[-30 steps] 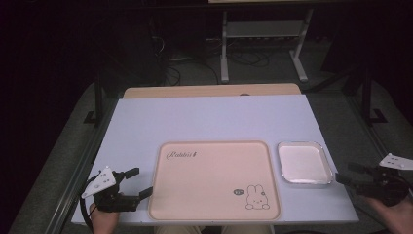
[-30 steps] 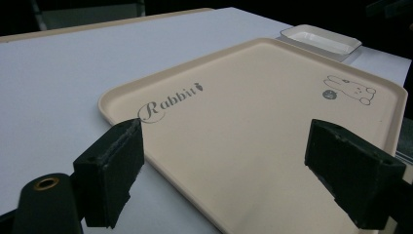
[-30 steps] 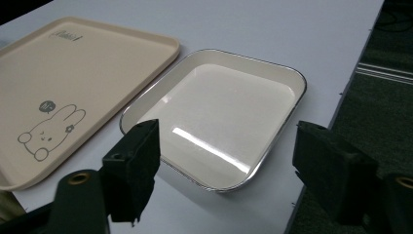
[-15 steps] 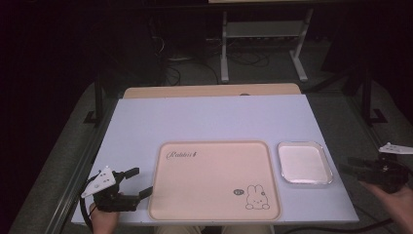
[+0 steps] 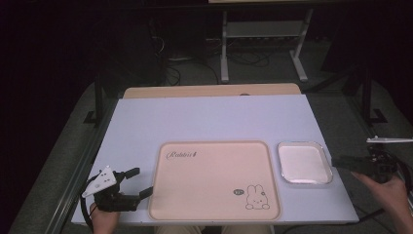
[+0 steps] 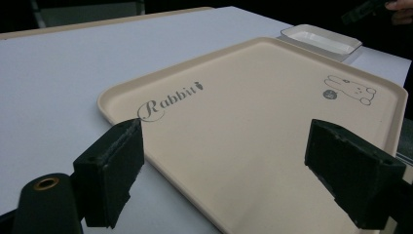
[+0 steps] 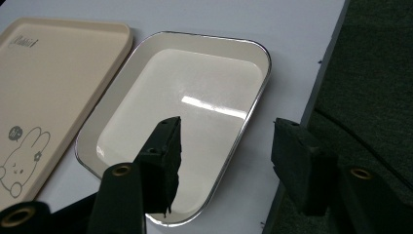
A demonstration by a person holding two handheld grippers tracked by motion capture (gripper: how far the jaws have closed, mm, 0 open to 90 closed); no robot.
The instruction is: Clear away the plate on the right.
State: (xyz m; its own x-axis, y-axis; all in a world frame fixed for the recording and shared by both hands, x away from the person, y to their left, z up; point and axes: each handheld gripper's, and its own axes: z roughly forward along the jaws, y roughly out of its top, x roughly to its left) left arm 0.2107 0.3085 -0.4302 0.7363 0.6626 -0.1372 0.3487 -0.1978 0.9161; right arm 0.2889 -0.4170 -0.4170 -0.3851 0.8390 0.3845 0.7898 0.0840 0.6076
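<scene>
1. Right gripper (image 5: 341, 162) held off the right edge of the table (image 5: 214, 117), jaws parted and just closing in, nothing between the pads; in the right gripper view, one jaw over the white dish (image 7: 190, 112), the other past the table edge, above the dark floor (image 7: 370, 78).
2. Not touching the dish so far as the high view tells; just beside its right rim there.
3. White dish (image 5: 303, 162) flat on the table near the right edge, just beside the beige tray (image 5: 214, 180), empty, with a thin metal-looking rim.
4. Left gripper (image 5: 137, 182) at the near left corner of the table, jaws spread wide, released, gripping nothing; aimed at the tray's left side.
5. From the left gripper view: tray (image 6: 253, 136) between and beyond the two pads, the word "Rabbit" in script at one corner, a rabbit drawing at the opposite one, the dish (image 6: 322, 39) far behind, the right gripper (image 6: 365, 9) dark at the top edge.
6. From the right gripper view: gloss and a light reflection in the dish floor, and the rabbit drawing on the tray (image 7: 53, 87) at the left.
7. From the high view alone: a wooden strip along the far table edge, a metal stand (image 5: 263, 44) and cables on the floor behind.
8. Tray empty; nothing lying between either gripper and dish or tray.
</scene>
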